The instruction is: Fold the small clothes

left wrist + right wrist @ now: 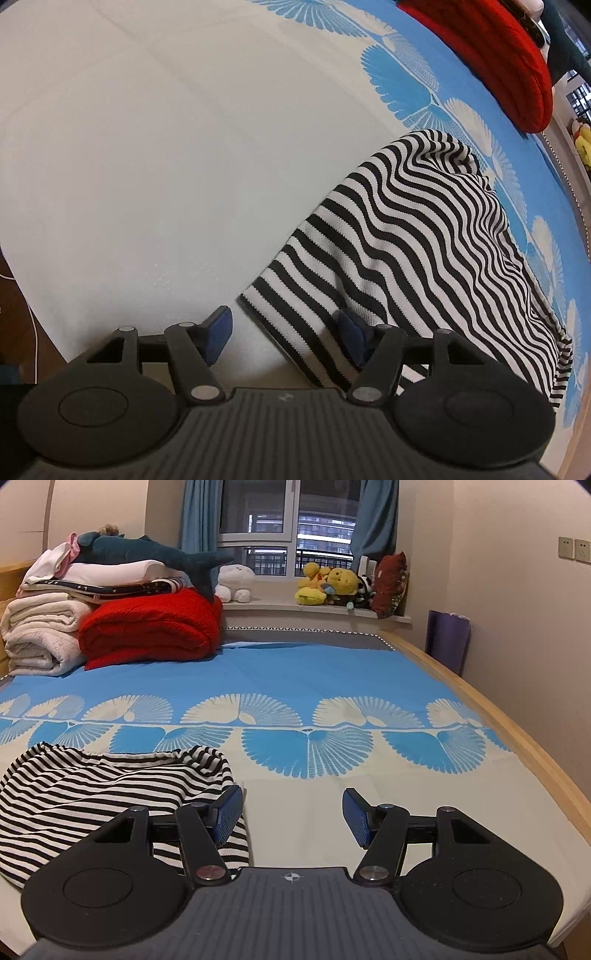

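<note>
Both jaws wide and empty: left gripper [284, 332] straddles the striped shirt [424, 240] corner, right gripper [293, 818] beside it over the bedsheet [369, 782]; pinch 1 layer only.

Red blanket [498, 55] cut by top edge, striped garment [92, 805] partly behind right tool [293, 816]
</note>
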The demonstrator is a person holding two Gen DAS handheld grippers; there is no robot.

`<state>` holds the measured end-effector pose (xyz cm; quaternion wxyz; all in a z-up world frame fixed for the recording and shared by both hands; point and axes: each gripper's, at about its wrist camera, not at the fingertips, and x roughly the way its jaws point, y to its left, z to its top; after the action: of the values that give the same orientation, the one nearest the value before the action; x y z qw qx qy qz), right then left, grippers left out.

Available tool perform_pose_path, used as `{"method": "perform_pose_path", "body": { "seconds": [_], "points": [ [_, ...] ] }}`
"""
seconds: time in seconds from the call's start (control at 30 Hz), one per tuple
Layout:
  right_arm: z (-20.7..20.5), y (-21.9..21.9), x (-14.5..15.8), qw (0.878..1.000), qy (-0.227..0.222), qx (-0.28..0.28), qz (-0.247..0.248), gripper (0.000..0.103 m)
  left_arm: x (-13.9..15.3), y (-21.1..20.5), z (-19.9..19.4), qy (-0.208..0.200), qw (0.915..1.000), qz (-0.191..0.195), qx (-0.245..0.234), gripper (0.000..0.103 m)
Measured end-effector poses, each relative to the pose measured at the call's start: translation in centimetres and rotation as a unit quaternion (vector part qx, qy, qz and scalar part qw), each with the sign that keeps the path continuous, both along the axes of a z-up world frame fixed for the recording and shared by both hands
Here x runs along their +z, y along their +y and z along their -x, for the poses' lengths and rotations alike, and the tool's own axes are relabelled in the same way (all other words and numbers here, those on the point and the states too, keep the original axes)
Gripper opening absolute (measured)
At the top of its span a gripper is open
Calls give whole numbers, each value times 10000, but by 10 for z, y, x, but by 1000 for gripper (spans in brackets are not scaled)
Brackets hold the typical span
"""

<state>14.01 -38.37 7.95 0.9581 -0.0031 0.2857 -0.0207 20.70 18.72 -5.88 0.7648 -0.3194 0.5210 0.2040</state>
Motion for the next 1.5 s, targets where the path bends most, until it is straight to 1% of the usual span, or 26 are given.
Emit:
{"method": "perform_pose_path", "body": {
  "seconds": [0.07,0.1,0.13,0.17,0.2,0.23,0.37,0.5,0.53,0.6,0.7,0.8,0.87,0.93,1.0,1.03,1.1,1.17,1.27,1.3,1.33,1.37,1.4,1.43,1.47,1.5],
  "points": [
    [1,0,0,10000,1,-27,9,62,0,-1,0,-8,10000,-31,-32,64],
    [2,1,0,10000,4,-46,21,62,1,-2,-1,-47,10000,-21,-59,49],
    [2,1,0,10000,8,-63,33,62,1,-2,-1,-141,9998,85,-112,37],
    [2,1,0,10000,18,-82,44,62,1,-3,-2,-208,9995,166,-157,18],
    [3,0,0,9999,32,-105,56,62,4,-5,-2,-270,9993,133,-225,8],
    [3,0,0,9999,45,-132,63,62,7,-6,-2,-326,9989,27,-323,7],
    [3,-5,-2,9995,104,-304,11,62,19,-2,9,-589,9976,-38,-352,5],
    [3,-12,-1,9983,68,-549,-194,62,41,12,30,-1174,9924,-48,-356,5],
    [3,-15,-1,9978,53,-607,-263,62,44,13,34,-1203,9917,-153,-436,5],
    [1,-20,0,9963,29,-755,-420,62,40,17,36,-998,9936,-279,-460,5],
    [-3,-28,-2,9931,44,-983,-640,62,31,23,39,-558,9973,-386,-269,5],
    [-6,-37,-3,9897,50,-1202,-781,62,50,7,32,-524,9917,-975,-648,5],
    [-6,-45,-4,9871,50,-1328,-892,62,75,-25,21,-554,9785,-1641,-1117,5],
    [-7,-53,-5,9843,61,-1461,-984,62,102,-62,13,-759,9624,-2095,-1551,5],
    [-6,-61,-5,9821,25,-1603,-991,62,127,-109,8,-1140,9450,-2280,-2051,4],
    [-5,-64,-4,9815,-21,-1658,-956,62,141,-140,6,-1388,9339,-2306,-2353,4],
    [-1,-69,-2,9816,-146,-1707,-844,62,159,-201,7,-1845,9104,-2259,-2934,4],
    [2,-74,-2,9830,-231,-1666,-742,62,166,-271,14,-2222,8840,-2059,-3561,4],
    [6,-79,-3,9856,-284,-1551,-606,62,145,-359,32,-2424,8456,-1661,-4457,2],
    [7,-81,-4,9866,-289,-1504,-566,62,132,-388,40,-2427,8293,-1514,-4801,3],
    [7,-82,-4,9876,-288,-1444,-542,62,118,-408,45,-2347,8171,-1377,-5083,3],
    [7,-83,-5,9889,-287,-1358,-527,62,102,-426,48,-2144,8067,-1187,-5377,9],
    [7,-83,-6,9899,-281,-1287,-520,62,86,-440,49,-1815,8011,-1001,-5615,12],
    [6,-84,-6,9907,-264,-1230,-523,62,72,-449,47,-1459,8005,-910,-5741,13],
    [4,-84,-8,9917,-212,-1134,-567,62,67,-451,47,-1324,8027,-920,-5742,14],
    [3,-84,-9,9924,-150,-1045,-638,62,69,-447,48,-1374,8046,-883,-5710,15]
  ]
}}
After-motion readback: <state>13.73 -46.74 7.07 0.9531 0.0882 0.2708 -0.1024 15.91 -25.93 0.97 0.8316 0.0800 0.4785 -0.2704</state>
